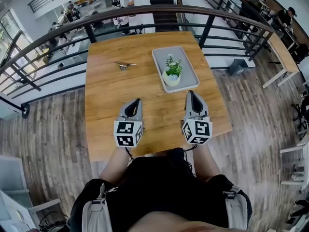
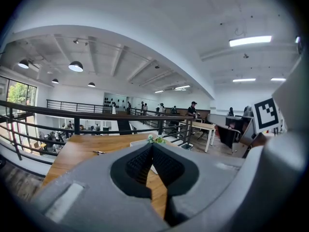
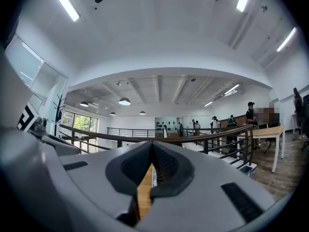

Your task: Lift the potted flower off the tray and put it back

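A small potted flower (image 1: 172, 74) in a pale pot stands on the near end of a grey tray (image 1: 186, 66), on the far right part of a wooden table (image 1: 111, 86). My left gripper (image 1: 138, 100) hovers over the table's near middle, left of the tray and apart from it, shut and holding nothing. My right gripper (image 1: 191, 92) is just in front of the tray's near edge, also shut and holding nothing. In the left gripper view the flower (image 2: 155, 139) peeks just above the closed left gripper (image 2: 151, 146). In the right gripper view the right gripper (image 3: 152, 144) points level over the table.
A small metal object (image 1: 124, 65) lies on the table, left of the tray. A dark railing (image 1: 145, 13) curves behind the table's far edge, with a lower floor beyond it. Another wooden table (image 1: 282, 57) stands at the right.
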A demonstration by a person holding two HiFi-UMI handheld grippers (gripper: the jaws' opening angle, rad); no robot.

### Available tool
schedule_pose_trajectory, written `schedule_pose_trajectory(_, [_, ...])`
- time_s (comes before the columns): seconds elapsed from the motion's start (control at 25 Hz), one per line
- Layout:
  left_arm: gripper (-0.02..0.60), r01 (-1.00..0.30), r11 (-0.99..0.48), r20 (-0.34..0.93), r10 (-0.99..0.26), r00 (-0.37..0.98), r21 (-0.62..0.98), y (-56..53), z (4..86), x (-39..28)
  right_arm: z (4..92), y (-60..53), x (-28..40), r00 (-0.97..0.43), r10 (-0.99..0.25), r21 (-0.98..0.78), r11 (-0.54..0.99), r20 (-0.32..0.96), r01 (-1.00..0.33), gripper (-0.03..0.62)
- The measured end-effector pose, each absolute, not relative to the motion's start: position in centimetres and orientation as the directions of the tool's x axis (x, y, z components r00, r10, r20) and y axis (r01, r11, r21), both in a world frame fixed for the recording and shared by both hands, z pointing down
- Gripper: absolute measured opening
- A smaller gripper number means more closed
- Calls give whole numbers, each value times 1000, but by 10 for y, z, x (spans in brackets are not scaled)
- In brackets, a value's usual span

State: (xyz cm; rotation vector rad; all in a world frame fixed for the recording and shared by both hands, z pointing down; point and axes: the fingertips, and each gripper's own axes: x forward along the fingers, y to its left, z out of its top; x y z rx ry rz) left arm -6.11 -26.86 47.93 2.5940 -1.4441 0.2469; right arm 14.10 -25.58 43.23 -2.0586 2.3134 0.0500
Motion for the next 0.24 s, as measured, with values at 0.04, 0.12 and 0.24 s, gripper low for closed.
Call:
schedule_pose_trajectory(0.04, [12, -853, -518, 217, -827, 518, 60, -268, 477, -62, 431, -255, 140, -116, -992, 0, 116, -55, -993, -5])
schedule_pose_trajectory(0.12, [12, -855, -515, 211, -831, 515, 59, -267, 474, -63, 430, -255, 141, -114, -992, 5, 114, -54, -993, -5])
schedule_pose_trajectory(0.24, [12, -857, -512, 212, -832, 513, 62, -265, 473, -63, 429, -254, 141, -115, -992, 6, 115, -55, -993, -5])
